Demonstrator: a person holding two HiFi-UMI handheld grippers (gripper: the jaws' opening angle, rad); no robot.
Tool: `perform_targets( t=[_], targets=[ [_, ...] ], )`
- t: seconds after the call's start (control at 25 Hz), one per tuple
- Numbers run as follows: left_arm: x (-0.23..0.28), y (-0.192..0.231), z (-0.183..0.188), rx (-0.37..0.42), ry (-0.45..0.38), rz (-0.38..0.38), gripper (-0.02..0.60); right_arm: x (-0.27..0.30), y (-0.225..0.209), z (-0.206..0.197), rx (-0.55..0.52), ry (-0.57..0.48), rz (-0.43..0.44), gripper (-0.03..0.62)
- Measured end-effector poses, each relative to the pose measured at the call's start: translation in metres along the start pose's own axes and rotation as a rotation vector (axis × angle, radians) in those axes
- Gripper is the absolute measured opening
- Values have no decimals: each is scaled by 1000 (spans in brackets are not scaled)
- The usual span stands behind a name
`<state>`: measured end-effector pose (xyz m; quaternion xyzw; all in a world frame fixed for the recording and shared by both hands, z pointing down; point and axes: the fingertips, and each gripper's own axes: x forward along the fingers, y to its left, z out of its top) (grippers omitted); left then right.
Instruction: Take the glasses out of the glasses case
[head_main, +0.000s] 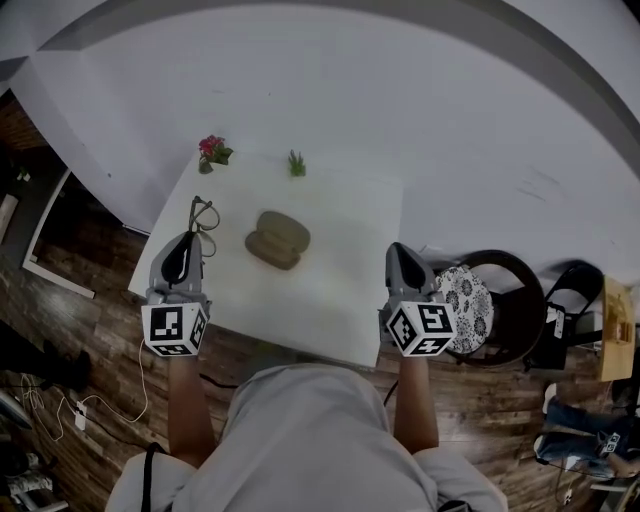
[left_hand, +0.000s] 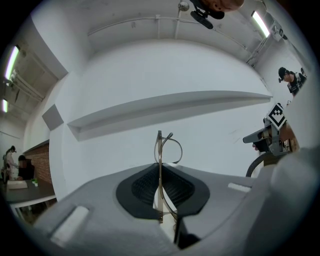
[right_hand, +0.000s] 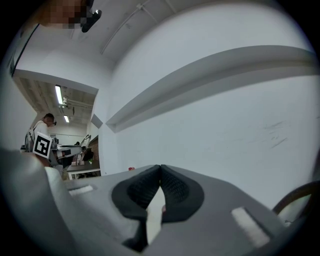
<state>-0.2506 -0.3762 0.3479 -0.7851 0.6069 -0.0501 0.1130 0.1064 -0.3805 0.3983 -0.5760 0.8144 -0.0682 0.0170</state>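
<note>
Thin wire-framed glasses (head_main: 203, 217) stick out of my left gripper (head_main: 189, 240) over the left edge of the white table (head_main: 340, 290). In the left gripper view the jaws are pinched on the frame (left_hand: 161, 150), which stands up above the pads (left_hand: 145, 187). The olive-brown glasses case (head_main: 277, 240) lies open on the middle of the table, to the right of the glasses, with nothing seen inside. My right gripper (head_main: 398, 252) hovers at the table's right edge, well clear of the case. Its pads (right_hand: 172, 185) meet at the tips with nothing between them.
A small pot of pink flowers (head_main: 212, 152) and a small green plant (head_main: 297, 164) stand at the table's far edge. A dark chair with a patterned cushion (head_main: 470, 300) stands right of the table. Wooden floor surrounds it, and a white wall is behind.
</note>
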Motion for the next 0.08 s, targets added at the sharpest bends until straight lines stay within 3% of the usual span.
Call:
perform_targets(
  t=[0.08],
  targets=[
    [0, -1, -1, -2, 2, 2, 23, 0, -1, -1, 2, 1, 0, 3]
  ],
)
